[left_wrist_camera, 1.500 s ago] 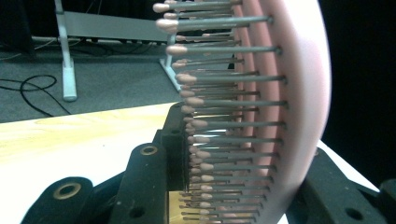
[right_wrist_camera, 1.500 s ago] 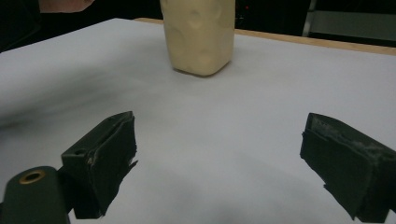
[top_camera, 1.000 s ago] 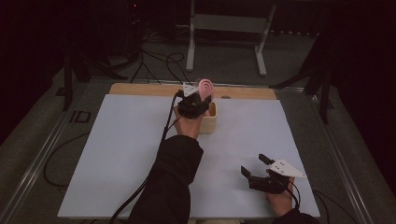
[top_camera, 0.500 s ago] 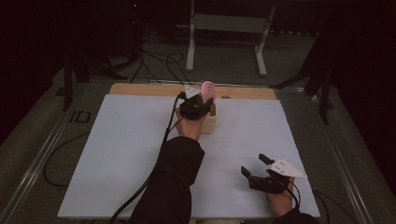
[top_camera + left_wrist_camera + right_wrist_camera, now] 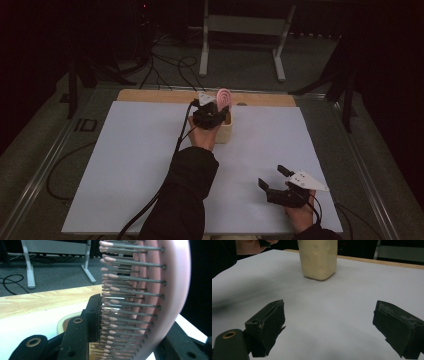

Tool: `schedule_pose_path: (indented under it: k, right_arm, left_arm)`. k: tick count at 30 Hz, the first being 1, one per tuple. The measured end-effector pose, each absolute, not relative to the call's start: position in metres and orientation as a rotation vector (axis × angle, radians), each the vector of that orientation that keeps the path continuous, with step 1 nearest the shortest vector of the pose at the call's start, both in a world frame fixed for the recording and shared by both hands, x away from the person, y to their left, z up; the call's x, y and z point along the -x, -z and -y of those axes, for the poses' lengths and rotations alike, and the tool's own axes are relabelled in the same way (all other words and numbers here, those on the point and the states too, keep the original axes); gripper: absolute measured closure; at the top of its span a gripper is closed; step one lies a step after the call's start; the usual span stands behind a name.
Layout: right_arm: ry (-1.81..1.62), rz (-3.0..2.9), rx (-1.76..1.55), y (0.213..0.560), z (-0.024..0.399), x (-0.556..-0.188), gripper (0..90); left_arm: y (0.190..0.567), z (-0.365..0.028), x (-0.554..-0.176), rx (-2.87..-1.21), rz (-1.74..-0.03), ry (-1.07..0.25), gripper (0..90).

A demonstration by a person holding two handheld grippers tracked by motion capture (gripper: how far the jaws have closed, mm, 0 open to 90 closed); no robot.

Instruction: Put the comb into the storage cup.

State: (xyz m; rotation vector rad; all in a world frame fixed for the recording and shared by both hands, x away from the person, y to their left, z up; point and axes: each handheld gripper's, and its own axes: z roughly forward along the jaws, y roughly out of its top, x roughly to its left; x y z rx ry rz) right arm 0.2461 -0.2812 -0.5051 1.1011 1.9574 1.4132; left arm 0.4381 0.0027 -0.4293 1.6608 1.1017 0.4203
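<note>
Where white sheet point(image 5: 125, 165) covers wooden table point(image 5: 150, 95), perhaps grey carpet point(image 5: 240, 65) behind

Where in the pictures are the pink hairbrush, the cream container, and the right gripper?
pink hairbrush point(image 5: 172, 290): left gripper view, on its pink pad.
cream container point(image 5: 318, 260): right gripper view, on its front wall.
right gripper point(image 5: 272, 177): high view, midway between its open jaw tips.

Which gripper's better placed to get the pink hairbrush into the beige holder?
Left. The left gripper is clamped on the pink hairbrush, right above the beige holder. The right gripper is open, resting at the table's near edge.
</note>
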Motion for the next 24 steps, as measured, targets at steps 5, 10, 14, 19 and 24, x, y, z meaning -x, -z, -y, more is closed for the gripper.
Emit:
schedule_pose_path:
  k: [5, 10, 14, 19, 24]
  right_arm:
    - [-1.413, -1.958, -1.1, 0.505, 0.281, -0.246, 10.4]
    - [-1.413, -1.958, -1.1, 0.505, 0.281, -0.246, 10.4]
    - [-1.412, -1.959, -1.1, 0.505, 0.281, -0.246, 10.4]
    - [-1.41, -1.961, -1.102, 0.506, 0.281, -0.246, 10.4]
    - [-1.409, -1.959, -1.105, 0.506, 0.282, -0.246, 10.4]
  left_arm:
    - [0.43, -0.003, -0.438, -1.658, -1.1, -0.414, 61.7]
    - [0.43, -0.004, -0.44, -1.656, -1.096, -0.401, 61.6]
    - [0.43, -0.006, -0.441, -1.648, -1.104, -0.39, 61.3]
    - [0.43, -0.01, -0.443, -1.633, -1.112, -0.37, 60.8]
    - [0.429, -0.014, -0.444, -1.635, -1.117, -0.366, 60.3]
